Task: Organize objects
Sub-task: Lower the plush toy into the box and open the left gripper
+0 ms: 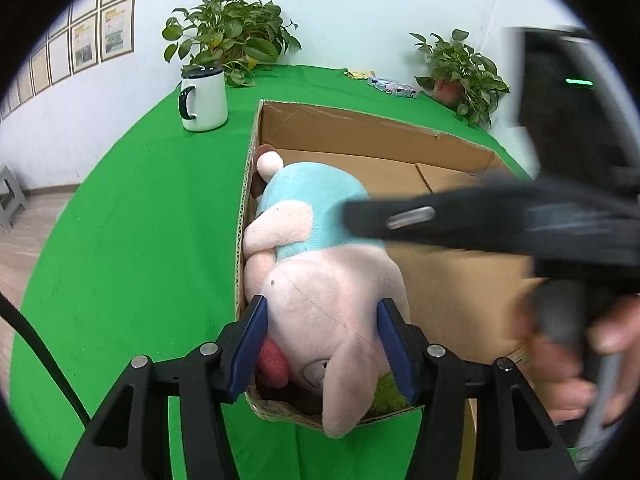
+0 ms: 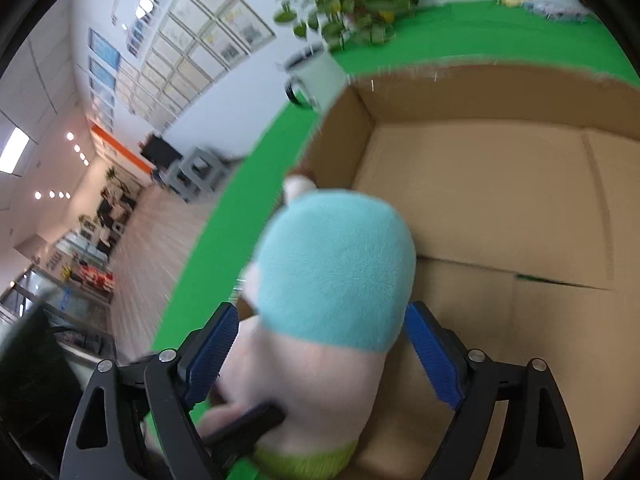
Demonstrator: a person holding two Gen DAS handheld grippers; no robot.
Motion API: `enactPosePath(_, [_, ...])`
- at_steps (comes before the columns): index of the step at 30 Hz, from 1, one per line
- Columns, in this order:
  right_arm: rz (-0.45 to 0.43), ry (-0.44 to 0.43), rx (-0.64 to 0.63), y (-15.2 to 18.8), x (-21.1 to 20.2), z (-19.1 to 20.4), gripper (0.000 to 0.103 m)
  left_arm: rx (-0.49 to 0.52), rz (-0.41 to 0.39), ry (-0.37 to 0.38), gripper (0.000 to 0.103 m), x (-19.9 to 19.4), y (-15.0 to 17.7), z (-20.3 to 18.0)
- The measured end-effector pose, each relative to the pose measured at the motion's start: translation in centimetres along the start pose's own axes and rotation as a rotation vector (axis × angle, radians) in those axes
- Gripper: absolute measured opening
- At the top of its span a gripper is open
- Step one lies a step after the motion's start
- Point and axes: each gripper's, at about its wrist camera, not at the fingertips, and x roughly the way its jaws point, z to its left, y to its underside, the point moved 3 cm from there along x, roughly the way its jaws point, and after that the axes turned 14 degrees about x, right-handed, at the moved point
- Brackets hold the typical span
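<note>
Left wrist view: the left gripper (image 1: 320, 340) clamps the pig's (image 1: 320, 280) pink head, which lies along the left wall of the box (image 1: 360, 128) on the green table (image 1: 140, 220); a mug (image 1: 204, 98) stands beyond. Right wrist view: the right gripper (image 2: 320, 356) straddles the pig (image 2: 336, 272), its pads apart from it, released.

Box floor (image 2: 500, 208) free beside plush (image 2: 336, 272)

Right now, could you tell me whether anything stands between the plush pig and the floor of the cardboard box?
Nothing visible does. The plush pig hangs over the near wall of the cardboard box, and the box floor beyond it is bare. Only the left gripper straddles its head.
</note>
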Motion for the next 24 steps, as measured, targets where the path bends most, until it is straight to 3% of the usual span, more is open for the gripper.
enactPosePath(4, [-0.165,0.061,-0.045,1.8,-7.3,-0.2,0.099,0.005,-0.004,-0.004,0.055,-0.1,0.0,0.1])
enactPosePath(7, [-0.300,0.197,-0.058,4.4,-12.8,-2.2,0.102,0.011,-0.013,-0.024,0.057,-0.7,0.2,-0.1])
enactPosePath(11, [-0.443,0.404,-0.035,7.0,-18.3,-7.6,0.102,0.037,-0.059,-0.100,0.058,-3.2,0.7,-0.3])
enactPosePath(13, [-0.462,0.484,0.072,7.1,-20.3,-12.1,0.102,0.059,-0.088,-0.137,0.058,-4.4,0.8,-0.3])
enactPosePath(14, [-0.460,0.518,0.126,6.9,-20.9,-14.4,0.098,0.062,-0.087,-0.148,0.058,-4.7,0.9,-0.2])
enactPosePath(16, [-0.441,0.607,0.216,6.7,-21.4,-18.8,0.079,0.040,-0.069,-0.167,0.058,-4.7,1.3,0.7])
enactPosePath(18, [-0.391,0.655,0.283,7.0,-21.2,-22.2,0.052,-0.018,-0.038,-0.167,0.058,-3.6,1.8,2.1])
enactPosePath(19, [-0.374,0.638,0.301,7.3,-21.0,-23.4,0.052,-0.044,-0.022,-0.160,0.058,-3.1,2.1,2.7])
enactPosePath(20, [-0.391,0.595,0.300,7.5,-21.3,-23.7,0.049,-0.066,-0.005,-0.153,0.049,-2.6,2.4,3.2])
enactPosePath(21, [-0.392,0.588,0.290,7.5,-21.3,-23.5,0.040,-0.082,0.017,-0.143,0.039,-2.0,2.8,3.6])
enactPosePath(23, [-0.389,0.575,0.261,7.7,-21.2,-22.6,0.019,-0.098,0.001,-0.101,0.030,-1.8,3.0,3.9])
enactPosePath(24, [-0.383,0.605,0.246,7.6,-21.0,-21.9,0.018,-0.098,0.002,-0.081,0.020,-1.8,2.9,3.8])
